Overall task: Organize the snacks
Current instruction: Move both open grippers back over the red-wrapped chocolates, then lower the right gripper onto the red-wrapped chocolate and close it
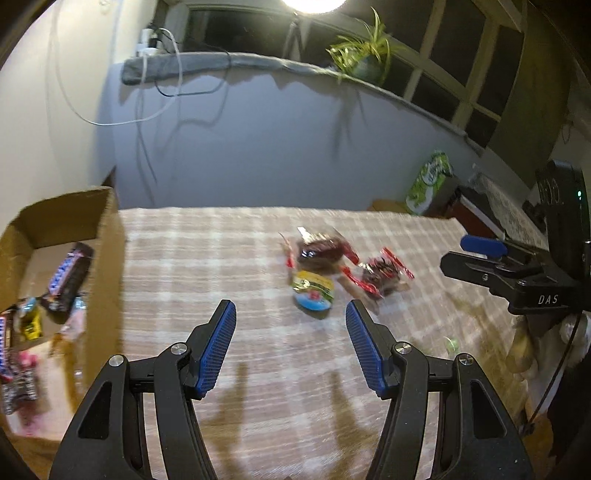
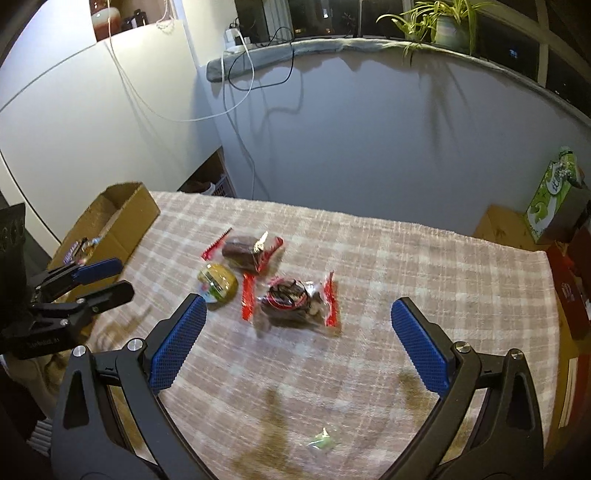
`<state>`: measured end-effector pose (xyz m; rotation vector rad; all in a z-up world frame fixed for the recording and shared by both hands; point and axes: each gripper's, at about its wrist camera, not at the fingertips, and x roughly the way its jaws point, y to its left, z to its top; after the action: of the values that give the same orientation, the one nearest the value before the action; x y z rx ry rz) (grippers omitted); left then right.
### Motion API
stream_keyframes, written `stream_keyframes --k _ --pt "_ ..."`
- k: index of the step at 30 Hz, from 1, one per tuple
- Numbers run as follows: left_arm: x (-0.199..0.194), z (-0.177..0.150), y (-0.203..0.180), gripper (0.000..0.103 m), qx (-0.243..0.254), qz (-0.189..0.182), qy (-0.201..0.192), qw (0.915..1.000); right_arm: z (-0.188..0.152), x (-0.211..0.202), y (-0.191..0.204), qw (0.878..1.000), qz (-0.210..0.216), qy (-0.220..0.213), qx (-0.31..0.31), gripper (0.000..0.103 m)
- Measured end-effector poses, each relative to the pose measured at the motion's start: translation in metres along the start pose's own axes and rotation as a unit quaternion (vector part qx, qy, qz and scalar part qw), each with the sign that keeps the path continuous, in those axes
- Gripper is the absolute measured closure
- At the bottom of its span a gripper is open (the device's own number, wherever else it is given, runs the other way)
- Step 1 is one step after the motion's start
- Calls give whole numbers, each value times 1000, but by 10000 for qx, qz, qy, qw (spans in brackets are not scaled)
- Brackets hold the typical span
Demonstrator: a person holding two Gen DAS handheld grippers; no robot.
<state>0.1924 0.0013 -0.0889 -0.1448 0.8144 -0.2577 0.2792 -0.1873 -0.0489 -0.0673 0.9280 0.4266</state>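
Three snacks lie together on the checked tablecloth: a brown cake in a clear red-edged wrapper [image 1: 319, 251] [image 2: 245, 251], a second dark cake pack [image 1: 380, 278] [image 2: 295, 302], and a round yellow and blue snack [image 1: 314, 293] [image 2: 218, 282]. A cardboard box [image 1: 105, 258] [image 2: 118, 218] at the left holds several candy bars [image 1: 68, 275]. My left gripper [image 1: 291, 308] is open and empty, above the cloth just short of the round snack. My right gripper [image 2: 297, 308] is open and empty above the second cake pack. The right gripper shows at the right of the left wrist view [image 1: 480, 254], the left gripper at the left of the right wrist view [image 2: 107, 277].
A small green wrapped candy [image 2: 323, 441] [image 1: 451, 343] lies on the cloth near the front. A green carton [image 1: 430, 182] [image 2: 552, 192] and boxes [image 2: 498, 225] stand beyond the table's right end. A wall with cables and a windowsill plant [image 2: 443, 22] is behind.
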Motion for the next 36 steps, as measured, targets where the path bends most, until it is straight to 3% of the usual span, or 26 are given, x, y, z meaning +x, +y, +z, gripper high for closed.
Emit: stream_keyframes --k 18,22,28,32,36 --pt "64 0 -24 42 435 6 498 9978 -1 60 -1 9986 216 423 -212 1" --pt "75 1 -25 49 490 92 560 9972 0 70 2 9980 211 514 -300 1" --pt "82 5 -25 56 596 186 567 9964 1 84 4 9971 219 641 -354 8" --pt "85 6 -26 65 673 248 553 9959 1 92 4 9964 263 736 -336 18" --pt "88 7 -28 67 704 280 541 9957 0 94 6 9962 205 755 -384 28"
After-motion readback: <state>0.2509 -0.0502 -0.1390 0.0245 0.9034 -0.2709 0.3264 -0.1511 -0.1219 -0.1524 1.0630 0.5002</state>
